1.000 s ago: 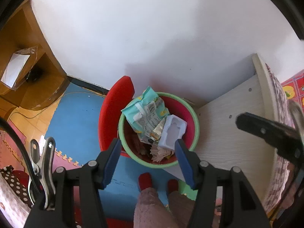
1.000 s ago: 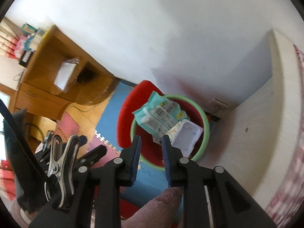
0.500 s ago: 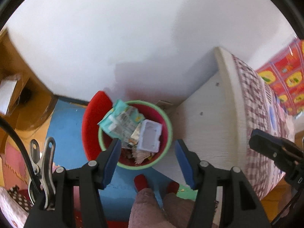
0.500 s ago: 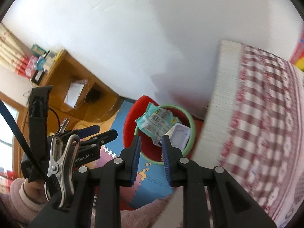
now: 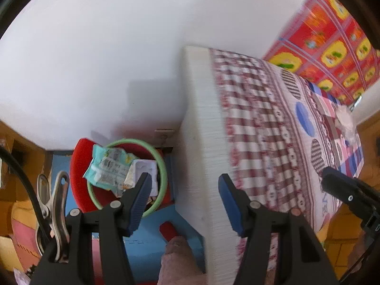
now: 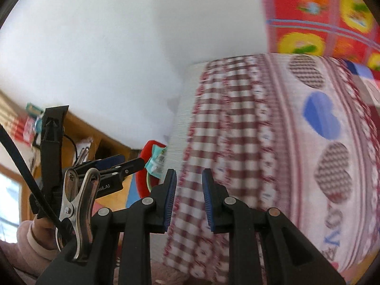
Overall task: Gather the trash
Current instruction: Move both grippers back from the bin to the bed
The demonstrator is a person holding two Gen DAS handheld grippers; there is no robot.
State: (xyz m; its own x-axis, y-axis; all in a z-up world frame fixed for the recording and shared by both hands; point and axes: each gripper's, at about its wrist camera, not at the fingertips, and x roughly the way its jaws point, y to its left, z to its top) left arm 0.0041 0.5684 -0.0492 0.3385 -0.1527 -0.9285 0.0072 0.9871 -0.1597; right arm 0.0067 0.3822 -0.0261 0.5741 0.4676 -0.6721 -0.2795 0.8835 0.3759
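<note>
We see the bin (image 5: 159,166) of wrappers lower left; left gripper (image 5: 184,204) jaws spread wide, empty. Right gripper (image 6: 188,200) jaws narrowly parted, empty, over the bed (image 6: 273,142).

White plastered wall (image 5: 118,59) behind, daylight on it, soft shadows low down. Bed with pale wood end board (image 5: 201,154) against it, red‑and‑white checked bedspread (image 6: 273,130) with heart patches on top. Red and yellow patterned hanging (image 5: 332,42) at the far side. Blue foam floor mat (image 5: 147,237); wooden shelf unit (image 6: 102,140) at left, window (image 6: 9,197) beside it.
</note>
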